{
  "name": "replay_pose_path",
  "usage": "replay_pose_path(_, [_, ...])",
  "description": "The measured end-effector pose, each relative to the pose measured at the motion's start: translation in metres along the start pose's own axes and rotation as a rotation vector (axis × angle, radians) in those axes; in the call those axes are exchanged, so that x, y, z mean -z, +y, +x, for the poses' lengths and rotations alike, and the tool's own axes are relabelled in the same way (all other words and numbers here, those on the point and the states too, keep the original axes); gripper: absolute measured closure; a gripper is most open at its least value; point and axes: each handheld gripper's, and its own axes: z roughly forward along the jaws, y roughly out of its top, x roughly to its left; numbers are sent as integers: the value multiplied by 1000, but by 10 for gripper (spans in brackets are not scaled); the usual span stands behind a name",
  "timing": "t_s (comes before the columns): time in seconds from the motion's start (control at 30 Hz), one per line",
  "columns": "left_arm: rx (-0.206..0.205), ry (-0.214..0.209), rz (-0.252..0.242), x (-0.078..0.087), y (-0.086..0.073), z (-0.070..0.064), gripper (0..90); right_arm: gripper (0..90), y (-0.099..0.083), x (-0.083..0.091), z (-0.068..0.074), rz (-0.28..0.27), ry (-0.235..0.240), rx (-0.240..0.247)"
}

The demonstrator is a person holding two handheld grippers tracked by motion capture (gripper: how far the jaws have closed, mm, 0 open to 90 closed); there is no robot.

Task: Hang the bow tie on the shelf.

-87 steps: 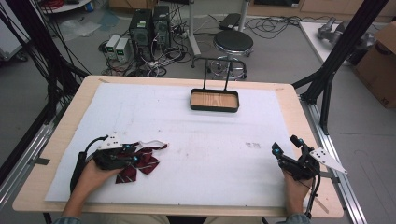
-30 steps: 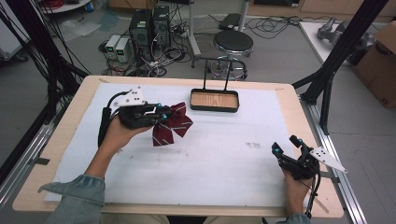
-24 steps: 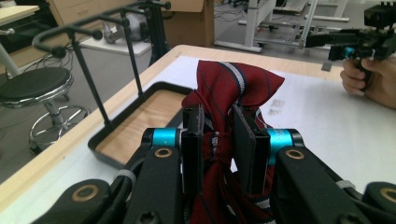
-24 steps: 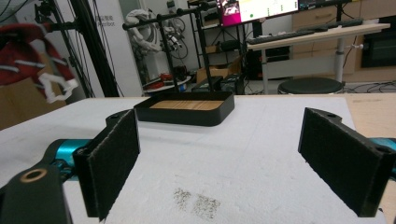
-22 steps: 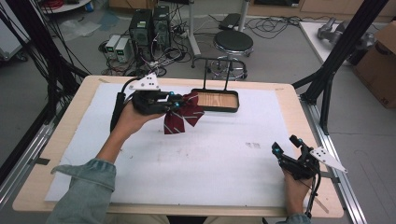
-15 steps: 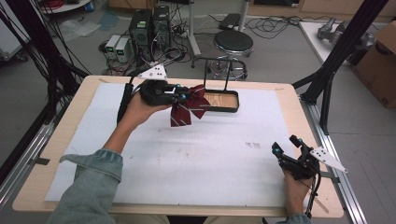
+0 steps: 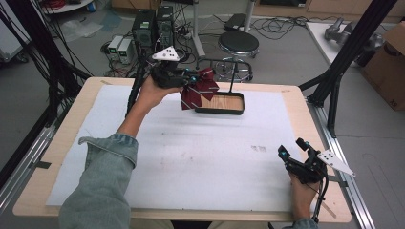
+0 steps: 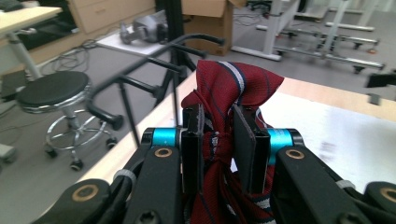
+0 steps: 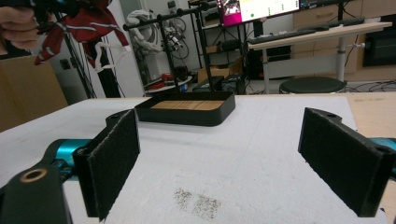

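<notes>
A dark red striped necktie [image 7: 198,89] hangs bunched from my left gripper [image 7: 191,82], which is shut on it and held high above the left end of the black tray [image 7: 219,110]. In the left gripper view the jaws pinch the tie [image 8: 224,107] just in front of the black T-shaped rack [image 8: 154,77]. That rack [image 7: 222,63] rises from the tray's wooden base. My right gripper [image 7: 291,150] rests near the table's right front corner, its jaws wide open with nothing between them [image 9: 219,158]. The right gripper view shows the tie [image 9: 88,25] at upper left.
A white sheet [image 7: 191,157] covers the wooden table [image 7: 71,143]. A faint dark smudge [image 7: 259,149] marks the sheet near the right gripper. Beyond the far edge stand a round stool [image 7: 238,44], computer boxes and cables on the floor. Black frame struts flank both sides.
My left gripper lifted the tie from the table's left front and carried it far and right, up to the rack over the tray. The right gripper stayed still.
</notes>
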Motion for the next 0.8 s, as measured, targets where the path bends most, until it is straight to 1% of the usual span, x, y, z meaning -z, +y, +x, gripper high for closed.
replay_pose_path(0.03, [0,0,0,0,0,0,737,118,0,0,0,0,0,0])
replay_pose_path(0.07, [6,13,-6,-2,1,5,737,118,0,0,0,4,-2,-9])
replay_pose_path(0.1, [7,22,-8,-5,2,8,737,118,0,0,0,1,0,-5])
replay_pose_path(0.13, [7,22,-8,-5,2,8,737,118,0,0,0,2,0,-5])
replay_pose_path(0.17, [7,27,-3,-8,3,10,737,118,0,0,0,2,0,-4])
replay_pose_path(0.2, [3,41,11,-12,4,14,737,118,0,0,0,2,-1,-5])
replay_pose_path(0.23, [7,47,12,-14,5,16,737,118,0,0,0,1,-1,-4])
replay_pose_path(0.3, [14,49,9,-15,5,18,737,118,0,0,0,2,0,-5])
replay_pose_path(0.33, [20,58,-1,-18,5,22,737,118,0,0,0,2,0,-10])
replay_pose_path(0.37, [20,58,-1,-18,5,22,737,118,0,0,0,2,0,-10])
replay_pose_path(0.4, [20,68,14,-21,4,26,737,118,0,0,0,2,-1,-9])
replay_pose_path(0.43, [20,68,14,-21,4,26,737,118,0,0,0,1,0,-10])
replay_pose_path(0.47, [22,81,24,-24,4,29,737,118,0,0,0,2,-1,-10])
replay_pose_path(0.5, [25,89,21,-25,4,31,737,118,0,0,0,2,-1,-9])
replay_pose_path(0.57, [21,96,23,-26,5,32,737,118,0,0,0,0,1,-11])
replay_pose_path(0.6, [16,106,22,-27,5,34,737,118,0,0,0,1,-1,-13])
replay_pose_path(0.63, [22,114,19,-27,5,35,737,118,0,0,0,0,-1,-11])
replay_pose_path(0.67, [27,131,25,-29,4,38,737,118,0,0,0,0,-1,-13])
replay_pose_path(0.8, [30,159,42,-30,1,44,737,118,0,0,0,0,2,-15])
